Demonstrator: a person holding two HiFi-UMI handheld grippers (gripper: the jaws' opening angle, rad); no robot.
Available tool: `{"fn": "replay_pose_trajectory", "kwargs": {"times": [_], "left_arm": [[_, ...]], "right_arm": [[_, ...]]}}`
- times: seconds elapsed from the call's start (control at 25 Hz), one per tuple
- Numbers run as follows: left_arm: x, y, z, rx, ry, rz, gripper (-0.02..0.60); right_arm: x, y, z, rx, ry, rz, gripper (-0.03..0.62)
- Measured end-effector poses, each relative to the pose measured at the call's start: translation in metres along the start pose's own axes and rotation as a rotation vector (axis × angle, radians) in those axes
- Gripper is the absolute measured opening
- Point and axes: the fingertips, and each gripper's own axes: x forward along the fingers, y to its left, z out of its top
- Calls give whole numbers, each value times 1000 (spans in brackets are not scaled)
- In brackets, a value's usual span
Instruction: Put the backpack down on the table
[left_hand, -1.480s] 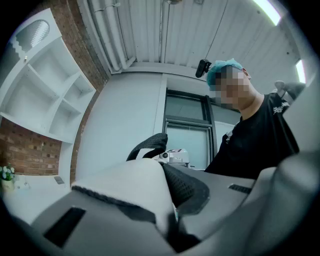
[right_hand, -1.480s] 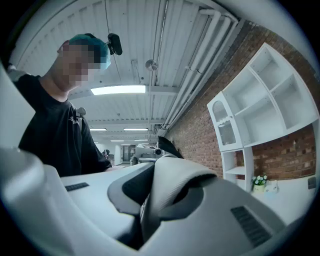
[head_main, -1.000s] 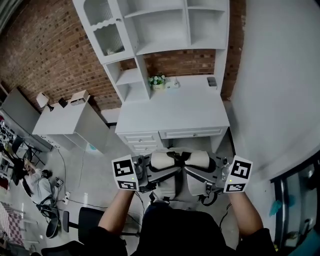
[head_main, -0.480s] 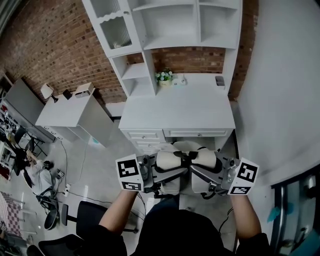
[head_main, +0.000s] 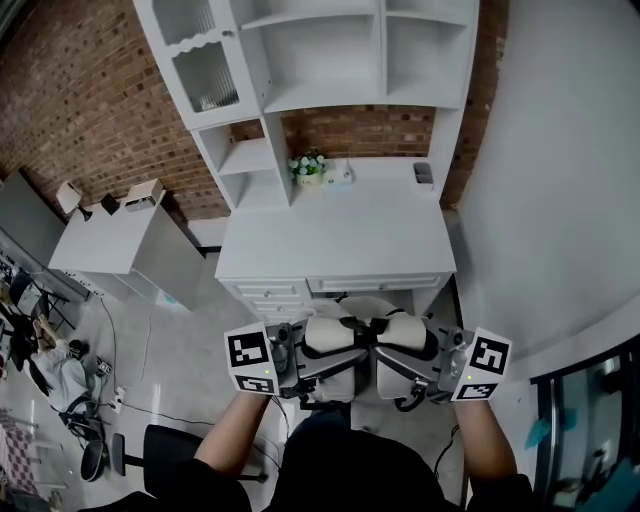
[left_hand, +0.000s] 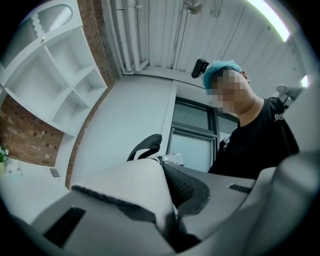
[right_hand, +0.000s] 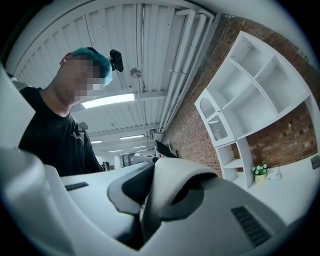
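I hold a cream backpack (head_main: 362, 312) with black trim by its two padded shoulder straps, in the air just in front of the white table (head_main: 340, 235). My left gripper (head_main: 297, 362) is shut on the left strap (left_hand: 131, 186), a cream strap with black mesh backing pinched between the jaws. On the other side, my right gripper (head_main: 412, 366) is shut on the right strap (right_hand: 172, 187). The backpack's body hangs below the straps and is mostly hidden. Both gripper views look up past the straps at the person.
A white hutch with shelves (head_main: 300, 60) rises at the table's back. On the tabletop stand a small flower pot (head_main: 308, 165) and a dark object (head_main: 423, 172). A second white desk (head_main: 100, 235) is on the left, a black chair (head_main: 165, 450) at lower left, a white wall on the right.
Both grippers have carried the backpack a little closer to the table's front edge. Each keeps the same hold on its strap.
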Motion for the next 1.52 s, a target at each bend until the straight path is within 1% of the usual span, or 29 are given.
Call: {"fn": "replay_pose_trajectory", "kwargs": {"times": [0.32,0.44,0.52,0.6,0.84,1.08,1.32,1.4,1.52], "left_arm": [[0,48,17,-17,-18,-32,52],[1,66,27,5,-18,-48,52],[0,85,33,31,-17,-50,52],[-4,104,39,35,-26,-50,52],[-23,153,63,20,-48,-51,52],[-45,204,82,13,-45,-30,52],[-70,238,102,71,-42,-28,52],[-78,248,108,77,-40,-31,52],[-91,261,112,79,-38,-34,52]], "right_arm": [[11,-48,13,-1,-6,-39,52],[15,-67,22,-4,-4,-51,52],[21,-85,28,-12,1,-64,51],[29,-102,32,-21,6,-78,51],[61,-148,45,-35,3,-91,51],[95,-196,54,-29,-3,-104,51],[130,-227,65,-47,-9,-88,51],[141,-235,69,-50,-25,-85,51],[156,-245,67,-53,-14,-77,51]]}}
